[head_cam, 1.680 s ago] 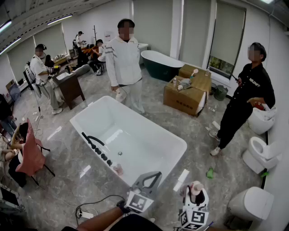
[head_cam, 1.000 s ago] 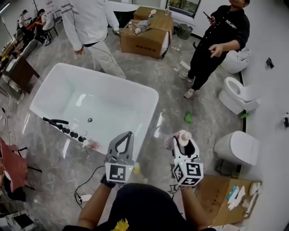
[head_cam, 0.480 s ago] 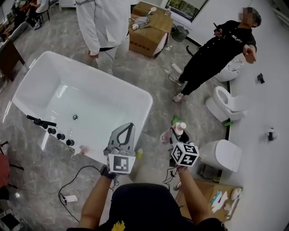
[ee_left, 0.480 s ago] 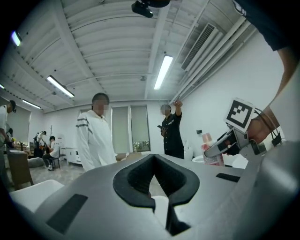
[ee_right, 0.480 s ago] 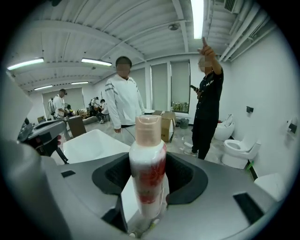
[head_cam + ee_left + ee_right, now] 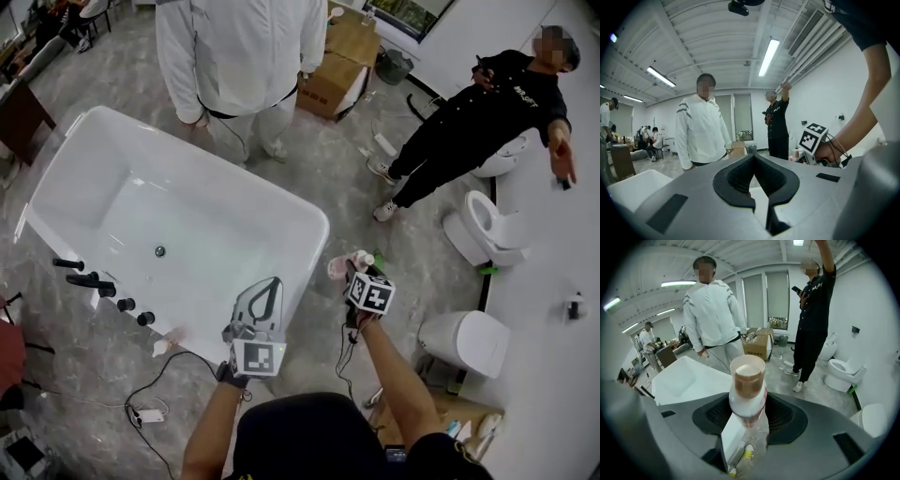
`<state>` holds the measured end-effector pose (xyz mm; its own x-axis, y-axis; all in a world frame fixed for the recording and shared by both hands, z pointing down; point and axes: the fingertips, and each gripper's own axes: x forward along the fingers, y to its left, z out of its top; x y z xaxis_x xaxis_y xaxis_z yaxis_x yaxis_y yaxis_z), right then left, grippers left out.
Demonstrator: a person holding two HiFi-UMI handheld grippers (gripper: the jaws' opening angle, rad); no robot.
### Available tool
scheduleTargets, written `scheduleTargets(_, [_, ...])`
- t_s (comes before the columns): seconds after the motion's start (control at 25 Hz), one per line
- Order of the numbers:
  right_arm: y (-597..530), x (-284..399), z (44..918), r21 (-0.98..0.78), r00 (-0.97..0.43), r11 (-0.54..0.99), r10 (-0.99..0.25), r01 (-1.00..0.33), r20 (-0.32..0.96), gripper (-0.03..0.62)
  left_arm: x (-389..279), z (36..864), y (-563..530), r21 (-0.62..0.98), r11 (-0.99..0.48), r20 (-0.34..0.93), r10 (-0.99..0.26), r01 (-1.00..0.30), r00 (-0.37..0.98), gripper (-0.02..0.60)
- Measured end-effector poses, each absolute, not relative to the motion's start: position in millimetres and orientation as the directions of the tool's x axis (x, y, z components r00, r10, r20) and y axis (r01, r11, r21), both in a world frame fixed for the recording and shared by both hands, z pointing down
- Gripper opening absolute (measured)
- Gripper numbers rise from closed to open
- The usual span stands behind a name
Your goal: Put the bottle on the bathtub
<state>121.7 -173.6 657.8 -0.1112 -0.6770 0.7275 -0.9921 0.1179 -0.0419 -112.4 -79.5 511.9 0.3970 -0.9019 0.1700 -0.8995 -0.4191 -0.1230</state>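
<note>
Right gripper view has the bottle [image 6: 748, 397] dead centre, clamped between the jaws of the right gripper [image 6: 749, 420]. The ribbed pads press on its lower body, while the shoulder and the tan cap stand clear beyond the tips. The head view puts the bottle [image 6: 343, 265] over bare floor, just beside the near corner of the bathtub [image 6: 314, 220] and not touching it. The right gripper [image 6: 359, 274] holds it about level with the rim.

The left gripper [image 6: 753, 157] has its jaws drawn together with nothing between them, and in the head view it hangs over the tub's near wall [image 6: 272, 286].

The bottle looks like a small plastic one, white with a pink band, so probably light and fairly stiff. A hard squeeze could still dent it. Its round, smooth skin is likely slippery, and a grip on the curved shoulder or the cap would tend to slide or twist. The present hold low on the straight body seems the sound one, since it leaves the base free to meet the rim.

The rim itself is glossy and narrow. A light bottle set off-centre could tip into the basin or onto the floor, so it wants to land flat and upright before the jaws let go.
</note>
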Motion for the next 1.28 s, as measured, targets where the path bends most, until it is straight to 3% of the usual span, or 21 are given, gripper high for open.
scheduleTargets(0.64, [-330, 149, 821, -0.091, -0.021, -0.076, -0.647, -0.993, 0.762, 0.213, -51, 589, -229, -0.129, -0.484, 0.276, -0.856, -0.865, 0.438, 0.018])
scheduleTargets(1.12, [-348, 130, 831, -0.034, -0.054, 0.043, -0.683, -0.999, 0.728, 0.221, -35, 600, -234, -0.103, -0.503, 0.292, -0.840, -0.858, 0.457, 0.018])
scheduleTargets(1.28, [-350, 129, 836, -0.026, -0.072, 0.080, -0.664, -0.996, 0.744, 0.260, -32, 594, -233, -0.125, -0.516, 0.286, -0.837, -0.848, 0.467, 0.018])
